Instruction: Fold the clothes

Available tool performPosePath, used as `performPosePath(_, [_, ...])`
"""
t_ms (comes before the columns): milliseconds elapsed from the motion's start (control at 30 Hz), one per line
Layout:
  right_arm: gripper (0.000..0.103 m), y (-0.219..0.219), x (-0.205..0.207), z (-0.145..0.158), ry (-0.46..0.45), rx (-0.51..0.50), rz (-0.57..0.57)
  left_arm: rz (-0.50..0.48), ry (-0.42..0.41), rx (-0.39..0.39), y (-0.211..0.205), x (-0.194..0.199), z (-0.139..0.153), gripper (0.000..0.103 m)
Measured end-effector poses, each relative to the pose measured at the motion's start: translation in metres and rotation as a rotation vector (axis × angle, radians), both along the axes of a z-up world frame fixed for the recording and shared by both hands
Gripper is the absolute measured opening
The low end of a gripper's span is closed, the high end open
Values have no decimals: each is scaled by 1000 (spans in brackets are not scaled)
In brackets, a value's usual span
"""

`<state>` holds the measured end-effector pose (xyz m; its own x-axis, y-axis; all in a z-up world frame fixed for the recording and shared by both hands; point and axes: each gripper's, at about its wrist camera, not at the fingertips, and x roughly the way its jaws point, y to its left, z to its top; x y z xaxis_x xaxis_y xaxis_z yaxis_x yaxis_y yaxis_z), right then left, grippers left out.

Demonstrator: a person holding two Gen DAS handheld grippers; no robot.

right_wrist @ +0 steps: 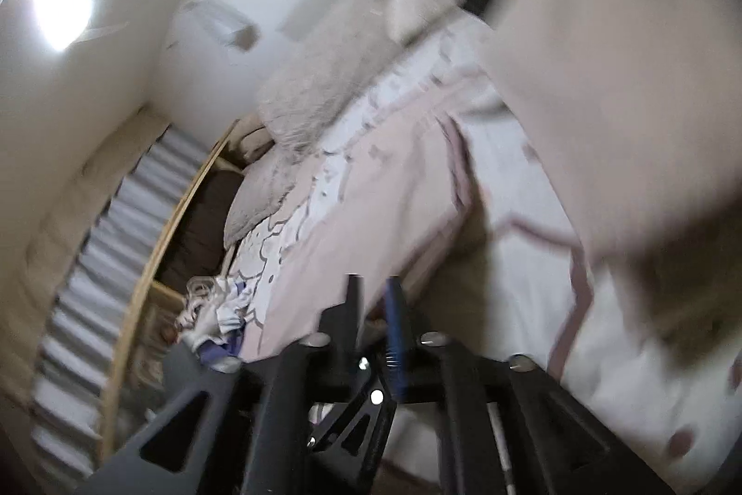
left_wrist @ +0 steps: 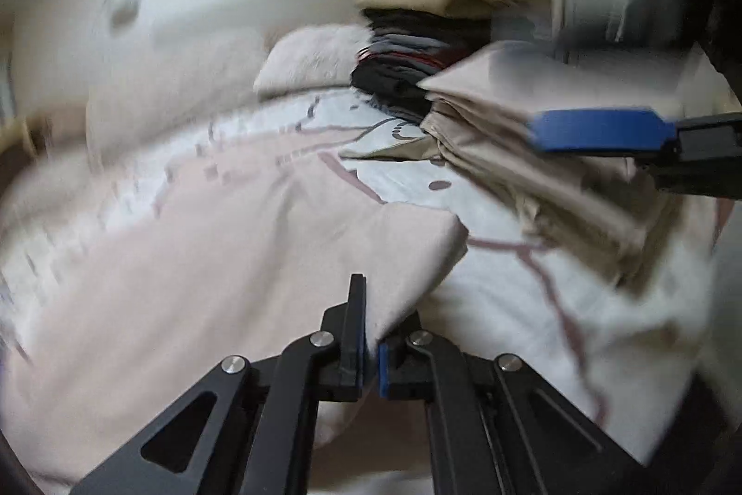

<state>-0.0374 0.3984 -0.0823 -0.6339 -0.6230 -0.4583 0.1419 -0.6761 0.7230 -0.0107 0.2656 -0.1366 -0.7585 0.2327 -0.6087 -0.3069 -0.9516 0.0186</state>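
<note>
The pale pink garment (left_wrist: pixel 259 244) lies spread over the bed (left_wrist: pixel 510 309), on a white cover with mauve lines, and one corner of it is drawn up into the left claw (left_wrist: pixel 370 351); that claw is closed nearly to touching, its blue pads pinching the cloth between them. To the right a folded beige garment (left_wrist: pixel 547 170) hangs off the bed, and the right claw (left_wrist: pixel 598 131) appears beside it in the left wrist view; it seems to be holding that bundle, but the blur hides the contact. In the right wrist view the right claw (right_wrist: pixel 373 309) shows its fingers close together with a narrow gap; I cannot tell whether cloth sits between them, since the beige mass (right_wrist: pixel 617 86) looms blurred above. Behind stands a stack of folded clothes (left_wrist: pixel 417 45), dark pieces under a tan one, with a fluffy cushion (left_wrist: pixel 315 54) just beside it.

The step seems to be carrying the beige bundle toward the stack; keep it level so the layers do not slide apart, and hold the pink corner steady rather than dragging it; both views are smeared, so slower motion would help.
</note>
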Motion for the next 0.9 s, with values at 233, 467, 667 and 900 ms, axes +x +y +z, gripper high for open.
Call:
performPosePath(233, [87,11,-83,43,-36,94,219,55,-39,191,-25,5,8,4])
performPosePath(467, [71,12,-200,-38,-448,180,235,99,-34,290,-57,4,17,4])
performPosePath(667, [69,4,-252,-101,-577,196,195,74,-22,300,-66,5,20,4])
performPosePath(900, [45,-15,-291,-117,-557,217,193,26,-45,330,-68,3,20,4])
